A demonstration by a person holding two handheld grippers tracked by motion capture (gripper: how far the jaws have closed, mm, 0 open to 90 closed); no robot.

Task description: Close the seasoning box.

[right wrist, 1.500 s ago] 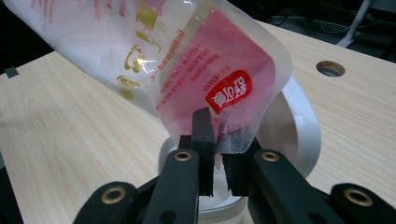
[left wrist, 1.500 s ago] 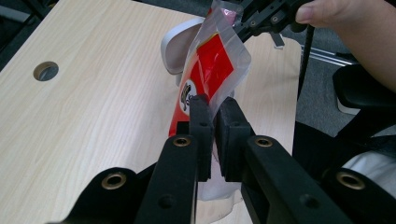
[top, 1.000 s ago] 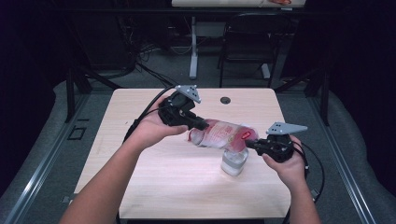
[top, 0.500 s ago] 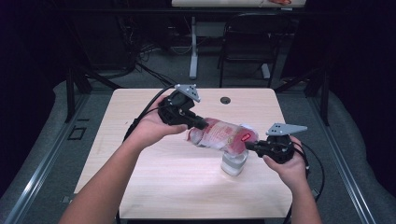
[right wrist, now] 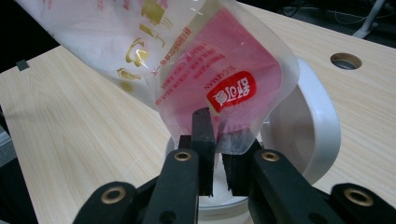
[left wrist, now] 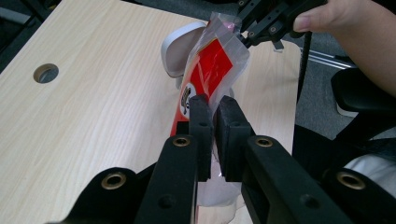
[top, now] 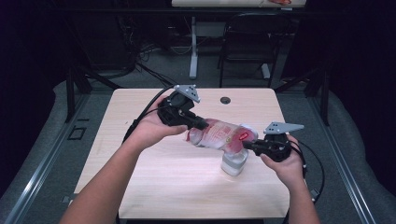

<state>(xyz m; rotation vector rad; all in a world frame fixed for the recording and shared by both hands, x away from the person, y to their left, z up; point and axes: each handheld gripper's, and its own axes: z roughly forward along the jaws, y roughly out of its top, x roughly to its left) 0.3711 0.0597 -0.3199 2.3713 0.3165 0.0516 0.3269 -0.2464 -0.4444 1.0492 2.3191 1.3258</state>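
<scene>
A clear plastic pouch (top: 219, 135) with red and pink print hangs stretched between both grippers above the table. My left gripper (top: 198, 125) is shut on its upper left end, with the jaws pinching the film (left wrist: 213, 105). On the lower right end my right gripper (top: 247, 144) is shut, gripping the pouch's edge (right wrist: 215, 123) just under a red logo. A white container (top: 233, 161) with an open flip lid (right wrist: 308, 130) stands on the table directly beneath that lower end. The pouch (left wrist: 212, 70) slopes down toward it.
The light wooden table (top: 140, 186) has a round cable hole (top: 226, 100) near its far edge. Cables trail from both grippers off the table sides. A chair (top: 243, 51) and a desk leg (top: 193, 46) stand on the dark floor beyond.
</scene>
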